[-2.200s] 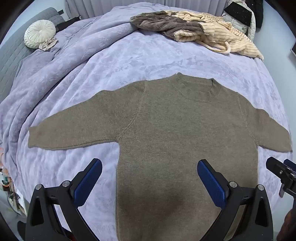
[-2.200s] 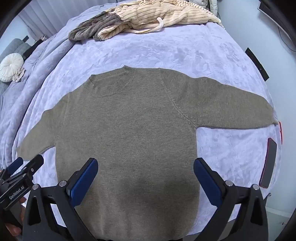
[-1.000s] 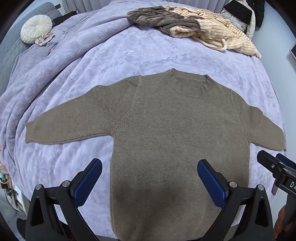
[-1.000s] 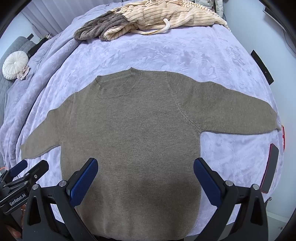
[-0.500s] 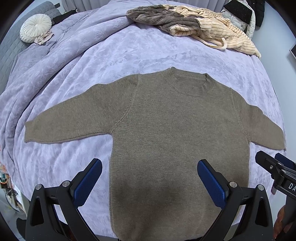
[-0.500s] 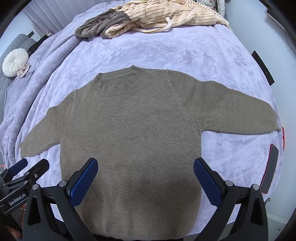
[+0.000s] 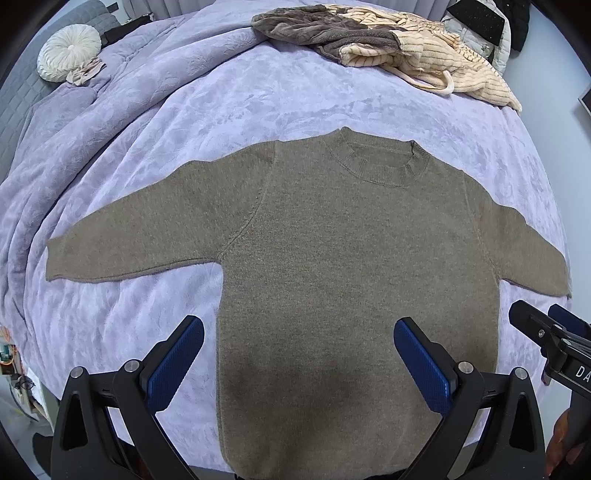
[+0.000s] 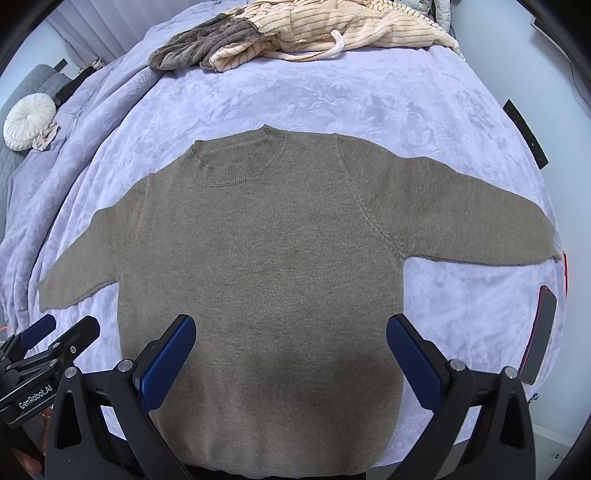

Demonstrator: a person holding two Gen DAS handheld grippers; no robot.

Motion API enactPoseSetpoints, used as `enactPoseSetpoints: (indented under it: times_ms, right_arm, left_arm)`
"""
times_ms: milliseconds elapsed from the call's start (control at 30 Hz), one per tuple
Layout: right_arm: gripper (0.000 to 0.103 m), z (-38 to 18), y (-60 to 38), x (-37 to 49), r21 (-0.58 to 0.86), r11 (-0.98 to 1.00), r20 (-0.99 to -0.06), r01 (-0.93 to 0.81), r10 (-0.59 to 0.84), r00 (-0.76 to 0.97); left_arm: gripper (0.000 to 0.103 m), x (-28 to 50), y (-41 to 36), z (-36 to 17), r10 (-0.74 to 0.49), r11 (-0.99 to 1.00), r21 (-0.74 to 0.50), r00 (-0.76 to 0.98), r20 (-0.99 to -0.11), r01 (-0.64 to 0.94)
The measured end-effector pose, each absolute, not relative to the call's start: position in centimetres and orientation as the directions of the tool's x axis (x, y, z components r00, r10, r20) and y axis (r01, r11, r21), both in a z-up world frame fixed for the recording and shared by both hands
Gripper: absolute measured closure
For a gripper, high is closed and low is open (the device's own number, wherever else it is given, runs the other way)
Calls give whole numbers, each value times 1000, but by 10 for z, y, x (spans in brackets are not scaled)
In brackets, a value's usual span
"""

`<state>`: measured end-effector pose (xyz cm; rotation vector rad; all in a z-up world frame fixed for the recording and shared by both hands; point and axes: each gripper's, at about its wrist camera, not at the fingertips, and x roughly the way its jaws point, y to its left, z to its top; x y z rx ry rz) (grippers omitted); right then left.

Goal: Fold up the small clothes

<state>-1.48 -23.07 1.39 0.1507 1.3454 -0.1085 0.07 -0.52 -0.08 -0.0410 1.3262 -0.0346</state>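
**Sweater spread flat on the bed, both tools open above its hem**

An olive-brown knit sweater (image 7: 354, 258) lies face up and unfolded on a lavender bedspread (image 7: 258, 103). Its ribbed round collar (image 7: 384, 166) points away from the cameras, the hem lies nearest them at the bed's edge, and both sleeves stretch out to the sides.

The left tool (image 7: 295, 354) hangs over the lower left part of the sweater's body. Its blue-padded fingers (image 7: 173, 362) stand wide apart and hold nothing; one pad is over bare bedspread just beside the sweater's side edge, the other over the knit.

The right tool (image 8: 291, 354) hangs over the lower right part in the same way, spread wide and empty, with its blue pads (image 8: 413, 362) above the fabric. Each tool shows at the edge of the other's view, so the two are side by side.

At the far end of the bed lies a heap of other clothes (image 8: 295, 33), cream striped and grey-brown plush, well apart from the sweater. A round white cushion (image 7: 68, 51) rests at the far left. A dark flat phone-like object (image 8: 539, 332) lies near the bed's right edge, below the sweater's right sleeve.
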Motion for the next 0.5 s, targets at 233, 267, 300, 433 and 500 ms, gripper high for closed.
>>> enactPoseSetpoints:
  times_ms: [233, 267, 300, 433, 500]
  right_arm:
    - [0, 12, -229, -14, 40, 986, -978, 161, 6, 210]
    - [0, 11, -229, -14, 40, 986, -978, 161, 5, 210]
    - [0, 11, -229, -14, 39, 986, -978, 160, 4, 209]
    - [0, 10, -227, -14, 37, 987, -979, 160, 3, 204]
    - [0, 9, -226, -13, 35, 987, -980, 158, 2, 201]
  left_arm:
    - [0, 1, -4, -4, -53, 998, -55, 233, -971, 0]
    - [0, 1, -3, -4, -54, 998, -55, 231, -971, -1]
    - [0, 1, -3, -4, -54, 998, -56, 230, -972, -2]
    - [0, 2, -2, -6, -55, 998, -57, 227, -972, -4]
    - [0, 2, -1, -8, -57, 998, -60, 225, -973, -7]
